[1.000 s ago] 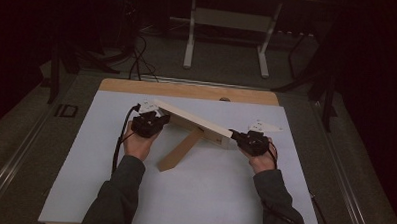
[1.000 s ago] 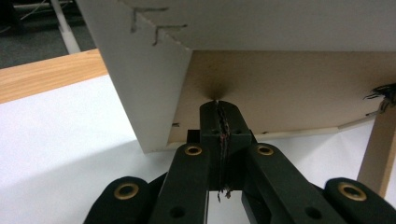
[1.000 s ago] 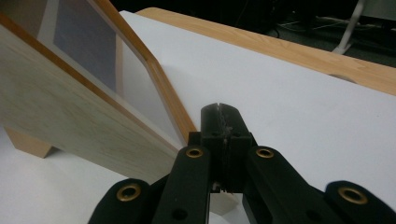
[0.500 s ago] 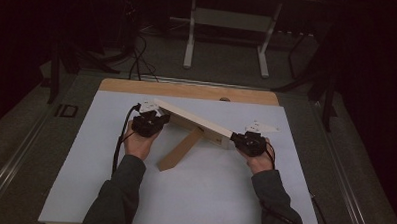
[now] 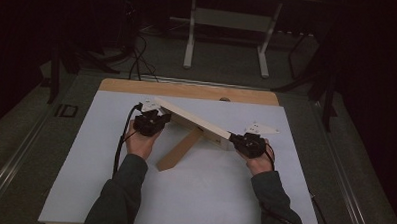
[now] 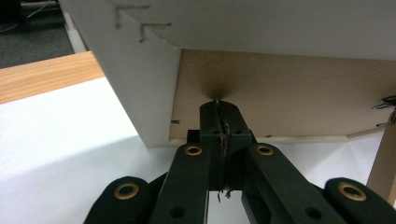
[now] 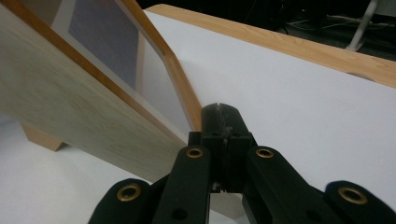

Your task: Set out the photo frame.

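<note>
Near the middle of the high view, you hold a long pale wooden frame (image 5: 193, 121) slanting from upper left to lower right above the white table cover (image 5: 198, 192), one end at each tool. Your left gripper (image 5: 151, 123) sits at the frame's upper-left end; in the left gripper view its black jaws are pressed together with no gap, their tips against the frame's brown backing board (image 6: 289, 88), though whether they pinch an edge there cannot be told. Your right gripper (image 5: 246, 142) sits at the lower-right end; in the right gripper view its jaws are likewise pressed together, tips meeting the frame's orange-brown inner edge (image 7: 184, 88), and a grip on it cannot be confirmed. A wooden prop (image 5: 180, 149) angles down from the frame's underside to the cover, toward the lower left of centre. Bare wooden tabletop (image 5: 187, 89) shows along the cover's far edge.
</note>
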`<action>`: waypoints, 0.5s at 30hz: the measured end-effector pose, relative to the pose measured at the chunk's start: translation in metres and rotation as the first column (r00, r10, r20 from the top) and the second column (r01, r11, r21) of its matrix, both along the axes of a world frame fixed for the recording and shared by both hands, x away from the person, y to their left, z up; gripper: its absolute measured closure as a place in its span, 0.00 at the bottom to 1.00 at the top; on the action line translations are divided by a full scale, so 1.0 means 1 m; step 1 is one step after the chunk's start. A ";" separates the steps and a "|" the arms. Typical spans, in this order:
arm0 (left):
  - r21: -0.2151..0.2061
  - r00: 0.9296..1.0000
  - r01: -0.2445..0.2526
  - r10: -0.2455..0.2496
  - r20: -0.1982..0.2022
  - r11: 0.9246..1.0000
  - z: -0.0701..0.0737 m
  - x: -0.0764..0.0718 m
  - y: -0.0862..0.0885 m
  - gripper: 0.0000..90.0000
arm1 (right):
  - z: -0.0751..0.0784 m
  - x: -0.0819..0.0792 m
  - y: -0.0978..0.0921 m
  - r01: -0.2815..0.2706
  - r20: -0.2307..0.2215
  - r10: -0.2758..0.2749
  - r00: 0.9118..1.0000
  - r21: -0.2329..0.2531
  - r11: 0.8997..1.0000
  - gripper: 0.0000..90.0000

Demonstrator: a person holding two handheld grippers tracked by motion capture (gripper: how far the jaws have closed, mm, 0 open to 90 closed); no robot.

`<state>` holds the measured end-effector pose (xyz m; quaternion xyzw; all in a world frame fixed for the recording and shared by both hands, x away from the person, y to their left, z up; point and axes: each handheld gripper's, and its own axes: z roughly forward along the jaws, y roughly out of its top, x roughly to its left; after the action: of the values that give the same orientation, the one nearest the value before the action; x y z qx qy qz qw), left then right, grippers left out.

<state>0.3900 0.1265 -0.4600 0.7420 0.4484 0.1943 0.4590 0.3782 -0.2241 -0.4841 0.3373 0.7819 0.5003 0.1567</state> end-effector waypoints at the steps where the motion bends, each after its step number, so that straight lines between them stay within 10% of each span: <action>1: 0.001 1.000 0.000 0.000 0.000 1.000 0.000 0.000 0.000 1.00 | 0.000 0.000 0.000 -0.001 -0.001 0.001 1.000 -0.001 1.000 1.00; 15: -0.002 1.000 0.003 -0.003 0.010 1.000 0.005 0.000 -0.003 1.00 | -0.001 -0.006 0.002 -0.016 0.005 0.016 1.000 0.007 1.000 1.00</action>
<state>0.3901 0.1232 -0.4550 0.7410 0.4453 0.1969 0.4625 0.3726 -0.2225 -0.4855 0.3303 0.7824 0.5052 0.1534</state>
